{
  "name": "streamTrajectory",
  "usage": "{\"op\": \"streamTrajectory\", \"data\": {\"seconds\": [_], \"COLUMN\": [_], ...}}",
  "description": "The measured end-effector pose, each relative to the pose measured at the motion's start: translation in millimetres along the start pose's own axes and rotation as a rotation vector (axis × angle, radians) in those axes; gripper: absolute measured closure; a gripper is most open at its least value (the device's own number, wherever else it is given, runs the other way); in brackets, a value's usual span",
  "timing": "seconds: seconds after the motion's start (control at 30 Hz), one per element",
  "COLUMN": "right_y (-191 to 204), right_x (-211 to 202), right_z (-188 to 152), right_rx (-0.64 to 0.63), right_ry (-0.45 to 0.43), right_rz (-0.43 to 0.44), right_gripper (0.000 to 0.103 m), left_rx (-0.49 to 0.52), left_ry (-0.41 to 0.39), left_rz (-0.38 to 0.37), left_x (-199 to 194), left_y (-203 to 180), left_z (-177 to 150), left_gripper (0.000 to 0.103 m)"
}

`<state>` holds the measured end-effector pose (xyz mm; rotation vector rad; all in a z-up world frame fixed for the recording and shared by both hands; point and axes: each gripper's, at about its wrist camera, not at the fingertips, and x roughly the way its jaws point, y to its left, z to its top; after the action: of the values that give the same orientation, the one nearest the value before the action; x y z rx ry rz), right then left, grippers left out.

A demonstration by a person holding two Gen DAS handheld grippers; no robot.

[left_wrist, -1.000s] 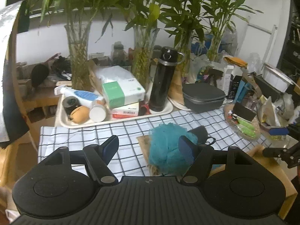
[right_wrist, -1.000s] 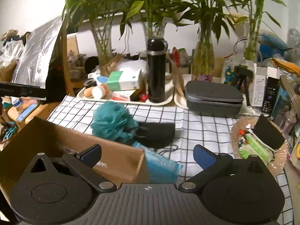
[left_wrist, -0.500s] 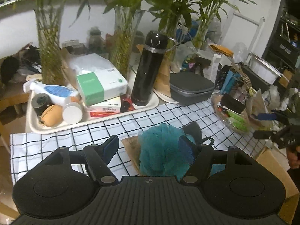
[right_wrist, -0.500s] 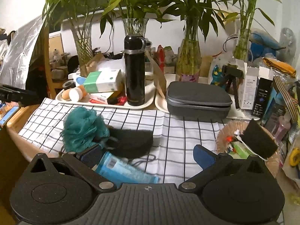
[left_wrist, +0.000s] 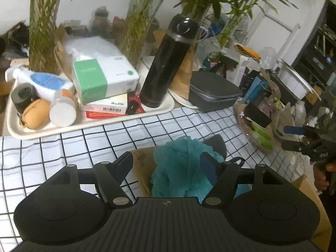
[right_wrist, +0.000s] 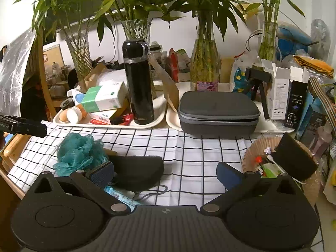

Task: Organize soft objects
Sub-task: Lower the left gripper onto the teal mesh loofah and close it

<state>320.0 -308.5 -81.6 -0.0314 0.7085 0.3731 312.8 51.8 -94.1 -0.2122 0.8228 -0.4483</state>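
A teal mesh bath pouf (left_wrist: 180, 163) rests on a brown cardboard flap (left_wrist: 141, 160) on the checked cloth. My left gripper (left_wrist: 167, 164) is open around it; the right finger overlaps the pouf and the left finger stands clear. Behind the pouf lies a black soft pouch (left_wrist: 216, 143). In the right wrist view the pouf (right_wrist: 79, 153) sits left of the black pouch (right_wrist: 138, 168), with a light-blue soft pack (right_wrist: 117, 195) under my left finger. My right gripper (right_wrist: 164, 174) is open above the cloth, the pouch by its left finger.
A white tray (left_wrist: 84, 124) holds a black flask (left_wrist: 168, 63), a tissue box and bottles. A grey zip case (right_wrist: 218, 113) sits on a second tray. A wicker basket (right_wrist: 252, 153) of small items stands right. Glass vases of bamboo line the back.
The left gripper has come down and closer, so the pouf now sits between its fingers. The right gripper has swung right; the cardboard box has left its view.
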Motion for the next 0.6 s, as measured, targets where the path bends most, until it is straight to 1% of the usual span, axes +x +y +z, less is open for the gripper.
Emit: {"op": "streamTrajectory", "data": {"seconds": [0.1, 0.23, 0.4, 0.53, 0.6], "right_y": [-1, -1, 0, 1, 1], "right_x": [5, 9, 12, 16, 19], "right_z": [-1, -1, 0, 2, 3], "right_rx": [0.013, 0.016, 0.005, 0.003, -0.006], "right_ry": [0.016, 0.031, 0.035, 0.046, 0.051], "right_rz": [-0.004, -0.006, -0.002, 0.007, 0.014], "right_gripper": [0.0, 0.0, 0.0, 0.0, 0.0], "left_rx": [-0.021, -0.045, -0.084, -0.117, -0.141], "left_ry": [0.015, 0.055, 0.113, 0.161, 0.174], "left_rz": [-0.016, -0.089, -0.162, -0.212, -0.221], "left_x": [8, 21, 41, 62, 70], "left_y": [5, 12, 18, 21, 22], "left_z": [-1, 0, -2, -5, -6], "left_gripper": [0.033, 0.033, 0.025, 0.025, 0.024]}}
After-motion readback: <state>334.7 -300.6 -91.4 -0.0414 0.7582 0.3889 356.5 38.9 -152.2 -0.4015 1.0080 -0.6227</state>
